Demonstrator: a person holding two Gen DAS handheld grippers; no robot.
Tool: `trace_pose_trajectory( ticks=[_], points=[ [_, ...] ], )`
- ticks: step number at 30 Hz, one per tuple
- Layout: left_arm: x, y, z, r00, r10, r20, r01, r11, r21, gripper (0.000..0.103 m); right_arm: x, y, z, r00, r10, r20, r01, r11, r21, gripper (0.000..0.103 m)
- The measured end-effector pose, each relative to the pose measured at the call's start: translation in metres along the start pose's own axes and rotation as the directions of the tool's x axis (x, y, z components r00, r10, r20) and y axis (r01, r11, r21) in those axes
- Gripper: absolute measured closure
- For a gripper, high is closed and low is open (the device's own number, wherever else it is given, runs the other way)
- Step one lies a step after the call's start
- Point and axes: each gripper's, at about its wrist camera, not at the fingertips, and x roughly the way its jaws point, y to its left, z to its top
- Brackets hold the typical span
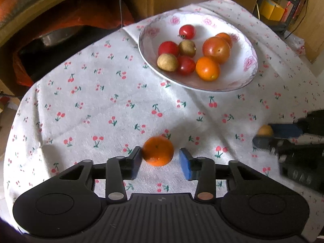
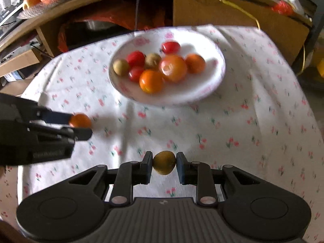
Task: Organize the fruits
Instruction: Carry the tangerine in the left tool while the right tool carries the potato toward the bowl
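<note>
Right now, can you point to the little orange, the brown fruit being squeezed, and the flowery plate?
Small round orange mandarin (image 1: 158, 151): left wrist view, middle of its peel.
Small brown round fruit (image 2: 164, 162): right wrist view, its centre.
White flower-patterned plate (image 1: 239, 81): left wrist view, bare near rim.

One white flowered plate (image 1: 250, 64) stands on the bench (image 1: 91, 101) and holds eight fruits: three small red tomatoes (image 1: 187, 31), two brownish-green round fruits (image 1: 167, 62), two small oranges (image 1: 207, 68) and one larger orange-red tomato (image 1: 216, 49). Off the plate there are two more fruits: one small orange (image 1: 158, 151) and one brownish-green fruit (image 2: 164, 162). Two hand-held grippers are in view, left (image 1: 160, 163) and right (image 2: 164, 168).
</note>
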Motion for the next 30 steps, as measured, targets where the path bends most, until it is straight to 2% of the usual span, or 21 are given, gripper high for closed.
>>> trace_pose_trajectory(
  ticks=[5, 7, 12, 15, 19, 21, 23, 26, 30],
  points=[
    [0.003, 0.000, 0.005, 1.000, 0.011, 0.001, -0.011, 1.000, -0.010, 0.047, 0.004, 0.007, -0.009, 1.000, -0.016, 0.012, 0.016, 0.998, -0.057, 0.075],
    [0.003, -0.001, 0.006, 1.000, 0.021, 0.001, -0.021, 1.000, -0.012, 0.047, 0.004, 0.004, -0.009, 1.000, -0.005, 0.019, 0.005, 0.999, -0.040, 0.075],
    [0.001, -0.004, 0.005, 0.999, 0.034, 0.002, -0.034, 0.999, -0.025, 0.052, 0.002, -0.005, -0.011, 0.999, 0.030, 0.025, -0.029, 0.999, -0.021, 0.075],
    [-0.001, -0.007, 0.003, 0.999, 0.036, 0.005, -0.035, 0.999, -0.037, 0.062, 0.001, -0.011, -0.012, 0.999, 0.045, 0.020, -0.045, 0.999, -0.008, 0.073],
    [-0.003, -0.014, 0.001, 0.998, 0.061, 0.013, -0.061, 0.998, -0.027, 0.063, 0.001, -0.018, -0.012, 0.998, 0.066, 0.016, -0.067, 0.998, 0.016, 0.072],
    [-0.005, -0.017, 0.000, 0.999, 0.050, 0.010, -0.050, 0.998, -0.029, 0.063, 0.000, -0.019, -0.012, 0.997, 0.069, 0.014, -0.070, 0.998, 0.012, 0.072],
    [-0.007, -0.021, -0.001, 0.999, 0.043, 0.011, -0.043, 0.999, -0.027, 0.063, -0.003, -0.019, -0.013, 0.997, 0.072, 0.021, -0.072, 0.997, 0.003, 0.080],
    [-0.011, -0.025, -0.003, 0.999, 0.027, 0.018, -0.027, 0.999, -0.025, 0.063, -0.009, -0.019, -0.015, 0.998, 0.062, 0.031, -0.062, 0.998, -0.017, 0.080],
    [-0.022, -0.028, -0.004, 0.999, -0.006, 0.036, 0.007, 0.999, -0.032, 0.063, -0.012, -0.028, -0.016, 0.996, 0.084, 0.033, -0.084, 0.996, 0.016, 0.080]
  ],
)
